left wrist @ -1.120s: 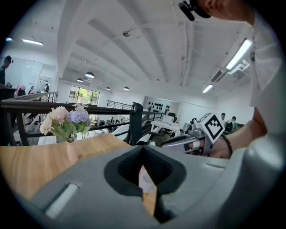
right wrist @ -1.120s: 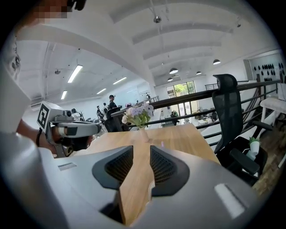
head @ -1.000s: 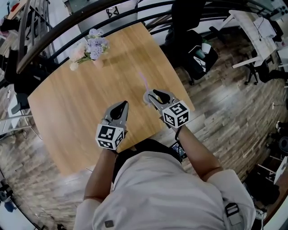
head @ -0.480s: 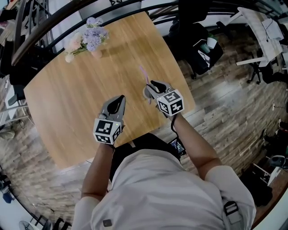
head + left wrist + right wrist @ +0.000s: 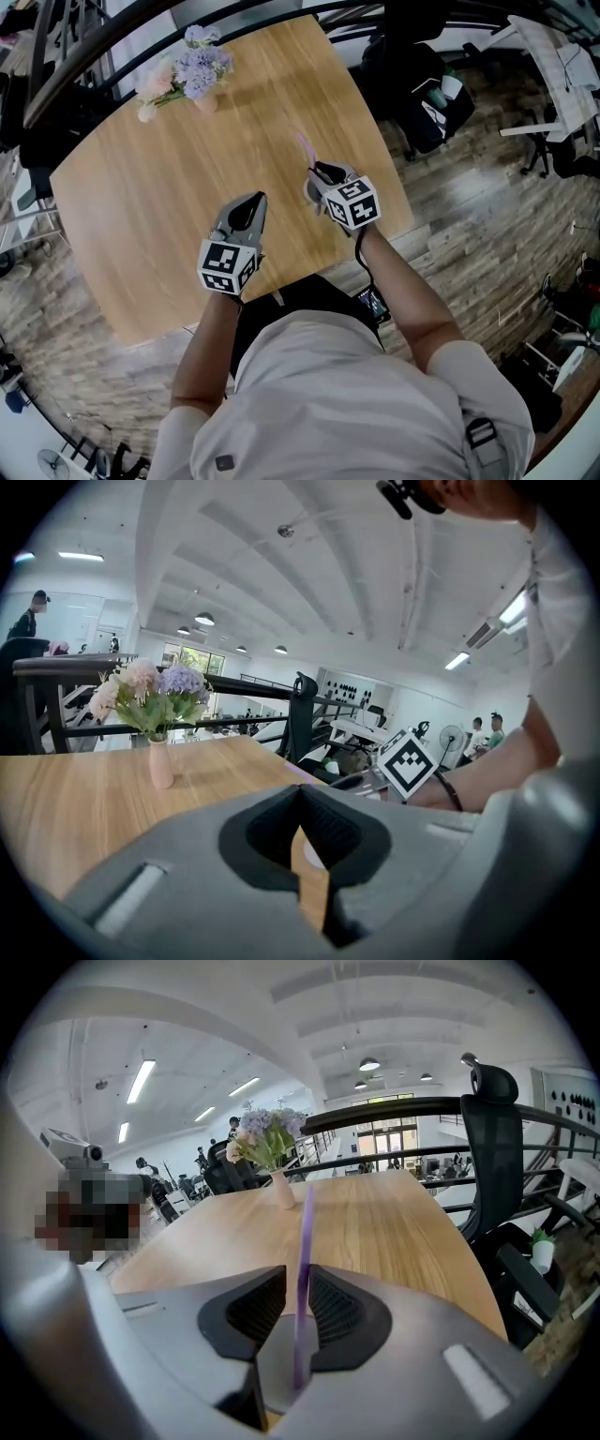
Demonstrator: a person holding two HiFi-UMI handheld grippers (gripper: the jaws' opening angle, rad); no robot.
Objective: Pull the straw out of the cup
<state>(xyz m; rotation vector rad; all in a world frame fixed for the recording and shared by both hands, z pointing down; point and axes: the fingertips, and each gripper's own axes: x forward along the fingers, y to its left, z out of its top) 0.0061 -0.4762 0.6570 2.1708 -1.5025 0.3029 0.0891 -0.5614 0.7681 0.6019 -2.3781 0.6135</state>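
A thin purple straw (image 5: 303,1269) stands upright in a pale cup (image 5: 277,1379) on the wooden table (image 5: 141,206). My right gripper (image 5: 298,1274) straddles the straw just above the cup; its jaws are closing, with a sliver of gap still showing beside the straw. In the head view the straw's top (image 5: 305,145) sticks out beyond the right gripper (image 5: 319,173), which hides the cup. My left gripper (image 5: 251,202) hovers over bare table to the left, tips together and empty. In the left gripper view the left gripper (image 5: 302,794) shows its tips meeting.
A vase of flowers (image 5: 192,75) stands at the table's far left, also seen as the vase (image 5: 267,1147). A dark railing (image 5: 112,56) runs behind the table. A black office chair (image 5: 422,84) sits past the right edge. Wood floor surrounds the table.
The right gripper has sunk toward the table, down along the straw, and its jaws have narrowed. The left gripper has dropped a little.
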